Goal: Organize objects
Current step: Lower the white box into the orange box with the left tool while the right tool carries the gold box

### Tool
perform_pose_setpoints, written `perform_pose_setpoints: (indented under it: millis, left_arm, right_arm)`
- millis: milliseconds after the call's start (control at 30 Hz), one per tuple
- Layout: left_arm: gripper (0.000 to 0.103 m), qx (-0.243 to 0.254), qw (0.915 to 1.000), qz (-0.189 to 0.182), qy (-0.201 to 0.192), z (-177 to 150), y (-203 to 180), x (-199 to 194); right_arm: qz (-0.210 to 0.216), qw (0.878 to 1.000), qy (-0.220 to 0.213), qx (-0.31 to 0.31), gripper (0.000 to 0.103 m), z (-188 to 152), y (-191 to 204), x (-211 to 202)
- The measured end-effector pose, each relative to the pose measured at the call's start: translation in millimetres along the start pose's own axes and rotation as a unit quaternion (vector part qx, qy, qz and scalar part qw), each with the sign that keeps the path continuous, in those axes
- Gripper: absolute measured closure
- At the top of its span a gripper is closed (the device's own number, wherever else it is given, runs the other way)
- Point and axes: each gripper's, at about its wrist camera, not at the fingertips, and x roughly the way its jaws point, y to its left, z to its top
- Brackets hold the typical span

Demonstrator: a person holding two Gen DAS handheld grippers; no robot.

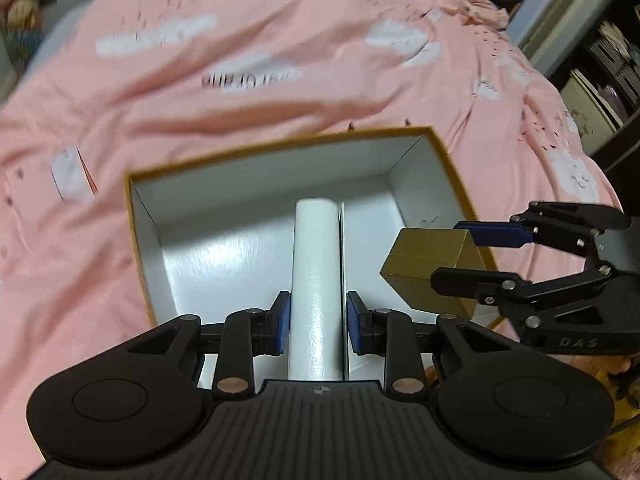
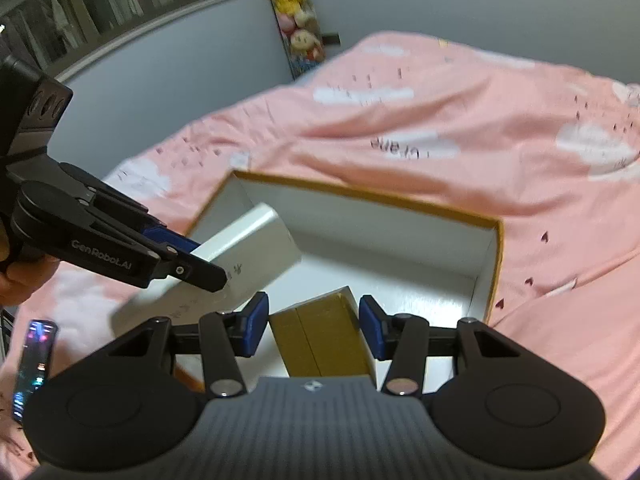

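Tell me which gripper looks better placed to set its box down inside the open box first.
Left, probably. The left gripper holds the white box over the middle of the open box, above bare floor. The right gripper holds the gold box nearer the side wall.

White box: we see a long, glossy white carton clamped between the left claw pads, pointing forward over the tray.
Gold box: small, matte gold, pinched in the right claw.
Open tray: white inside, gold-rimmed, on the bed below both claws.
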Motion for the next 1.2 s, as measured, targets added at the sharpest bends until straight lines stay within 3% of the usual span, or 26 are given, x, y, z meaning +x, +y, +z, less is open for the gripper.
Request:
perform_pose_setpoints:
  millis: [267,633,767,867,933,1067,1200]
  left_arm:
    - [0.071,-0.050,0.9975,-0.024,0.043,4.0,29.0,29.7]
    - [0.071,-0.043,0.9964,0.007,0.073,4.1,42.0,44.4]
    - [0.071,-0.072,0.9950,-0.016,0.067,1.6,50.1,43.7]
    - [0.071,-0.131,0.9876,-0.061,0.061,-2.7,64.1,46.4]
    - [0.071,-0.155,0.9836,-0.072,0.056,-5.2,69.5,48.7]
    - [0.071,-0.127,0.9887,-0.057,0.056,-3.9,60.7,46.6]
    - [0.068,-0.088,0.9936,-0.020,0.068,1.4,50.6,46.3]
  right_arm:
    - [0.006,0.999,0.049,-0.001,0.052,-7.0,-10.6,42.3]
    - [0.035,0.997,0.067,-0.007,0.052,-10.9,-3.8,65.9]
    - [0.037,0.997,0.075,0.001,0.052,-12.9,-5.6,72.3]
    - [0.037,0.996,0.077,0.003,0.051,-14.2,-5.3,73.3]
    - [0.037,0.996,0.077,0.002,0.052,-14.6,-5.1,72.6]
    - [0.037,0.996,0.077,0.000,0.051,-14.5,-5.2,72.6]
    - [0.040,0.996,0.078,0.001,0.051,-15.1,-3.9,74.0]
